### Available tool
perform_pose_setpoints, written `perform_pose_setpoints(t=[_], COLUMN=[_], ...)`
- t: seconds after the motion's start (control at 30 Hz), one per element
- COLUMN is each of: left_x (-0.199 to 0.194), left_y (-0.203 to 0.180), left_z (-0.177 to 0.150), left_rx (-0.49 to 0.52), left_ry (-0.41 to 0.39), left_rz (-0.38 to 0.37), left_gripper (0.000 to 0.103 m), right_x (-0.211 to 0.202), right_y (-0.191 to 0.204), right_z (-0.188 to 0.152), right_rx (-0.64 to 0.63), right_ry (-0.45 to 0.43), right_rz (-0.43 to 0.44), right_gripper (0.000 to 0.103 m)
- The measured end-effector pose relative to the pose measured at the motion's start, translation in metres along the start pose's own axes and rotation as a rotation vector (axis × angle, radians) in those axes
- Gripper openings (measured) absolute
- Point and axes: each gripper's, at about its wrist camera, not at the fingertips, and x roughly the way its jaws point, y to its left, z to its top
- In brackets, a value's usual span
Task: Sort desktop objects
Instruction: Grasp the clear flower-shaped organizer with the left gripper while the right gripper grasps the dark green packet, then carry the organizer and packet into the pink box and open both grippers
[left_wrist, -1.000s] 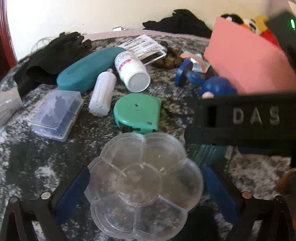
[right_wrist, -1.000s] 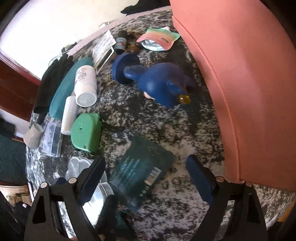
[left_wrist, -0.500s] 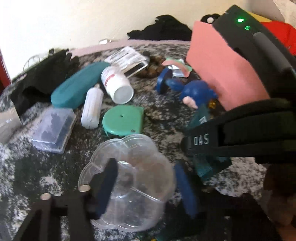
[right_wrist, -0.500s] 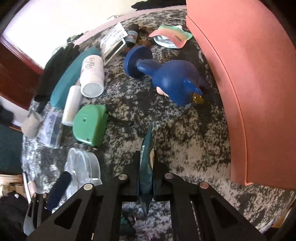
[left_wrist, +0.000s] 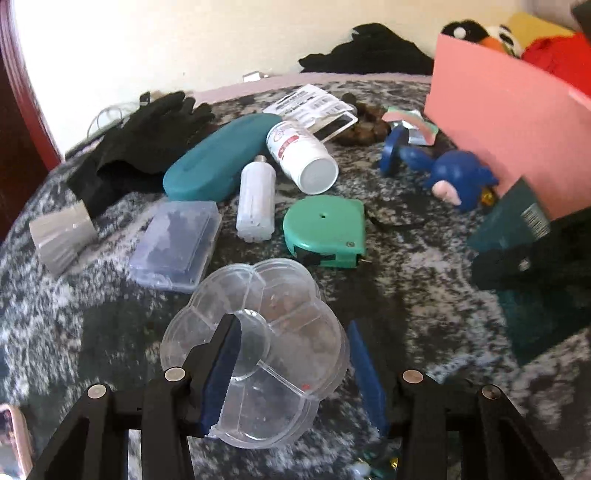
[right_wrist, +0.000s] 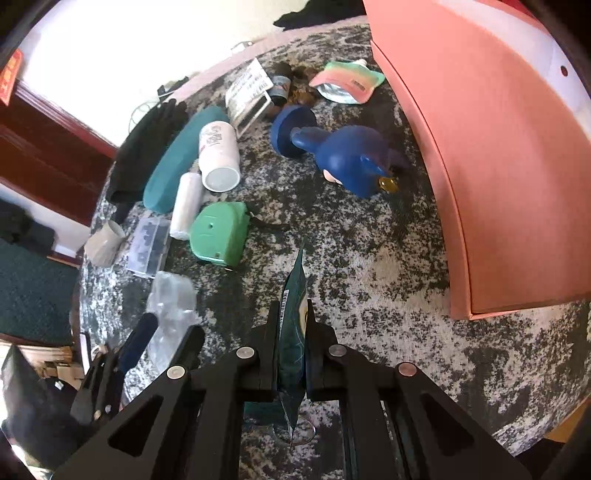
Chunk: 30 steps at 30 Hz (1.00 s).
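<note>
My left gripper (left_wrist: 291, 365) is shut on a clear flower-shaped compartment box (left_wrist: 266, 339), held tilted above the speckled table; the box also shows in the right wrist view (right_wrist: 170, 306). My right gripper (right_wrist: 291, 332) is shut on a dark teal foil packet (right_wrist: 293, 325), held edge-on and upright above the table; the packet also shows in the left wrist view (left_wrist: 513, 218), near a pink box (left_wrist: 506, 125).
On the table lie a green tape measure (left_wrist: 325, 230), a white bottle (left_wrist: 301, 157), a white bulb (left_wrist: 256, 197), a teal case (left_wrist: 218, 160), a clear plastic case (left_wrist: 177, 243), black gloves (left_wrist: 144, 136), a blue figurine (left_wrist: 443, 171) and a grey roll (left_wrist: 61, 234).
My left gripper closed on the clear flower box and lifted it tilted. My right gripper closed on the teal packet and raised it off the table, toward the pink box.
</note>
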Motion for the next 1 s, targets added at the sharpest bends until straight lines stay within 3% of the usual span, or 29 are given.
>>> perform_pose_setpoints(t=[0.1,0.13,0.17,0.4,0.53,0.6,0.63,0.67,0.77,0.93,1.0], left_x=[-0.003,-0.010,-0.016,-0.054,-0.052,-0.048,-0.045,-0.043,-0.037,0.008,0.029], left_y=[-0.010,-0.014,-0.015,-0.010,-0.010,-0.008,-0.006,-0.004,0.002,0.018,0.020], left_z=[0.002,0.005,0.008,0.023,0.020,0.015,0.012,0.009,0.003,0.004,0.002], left_rx=[0.061,0.076,0.071,0.029,0.044,0.021,0.004,-0.015,-0.061,-0.126,-0.128], left_ry=[-0.023,-0.041,-0.052,-0.084,-0.051,-0.044,-0.039,-0.044,-0.083,0.045,0.093], left_rz=[0.023,0.036,0.032,0.117,0.159,0.173,0.173,0.179,0.232,0.134,0.150], left_gripper=[0.037,0.028,0.000,0.000,0.001,0.037,0.080,0.103,0.103,0.103,0.103], right_x=[-0.011,-0.016,-0.021,-0.068,-0.089,-0.093,-0.093,-0.094,-0.089,-0.076,-0.071], right_y=[0.004,0.006,0.009,0.021,0.021,0.018,0.016,0.014,0.007,0.000,-0.001], right_z=[-0.002,-0.002,-0.002,-0.003,-0.008,-0.011,-0.012,-0.014,-0.016,-0.011,-0.007], right_rx=[-0.029,-0.039,-0.050,-0.099,-0.109,-0.107,-0.105,-0.103,-0.091,-0.074,-0.073], right_ry=[-0.019,-0.028,-0.037,-0.120,-0.151,-0.154,-0.153,-0.151,-0.132,-0.106,-0.103], right_rz=[0.002,0.007,0.012,0.060,0.083,0.090,0.091,0.092,0.092,0.087,0.079], right_gripper=[0.009,0.009,0.009,0.009,0.009,0.009,0.010,0.010,0.010,0.010,0.010])
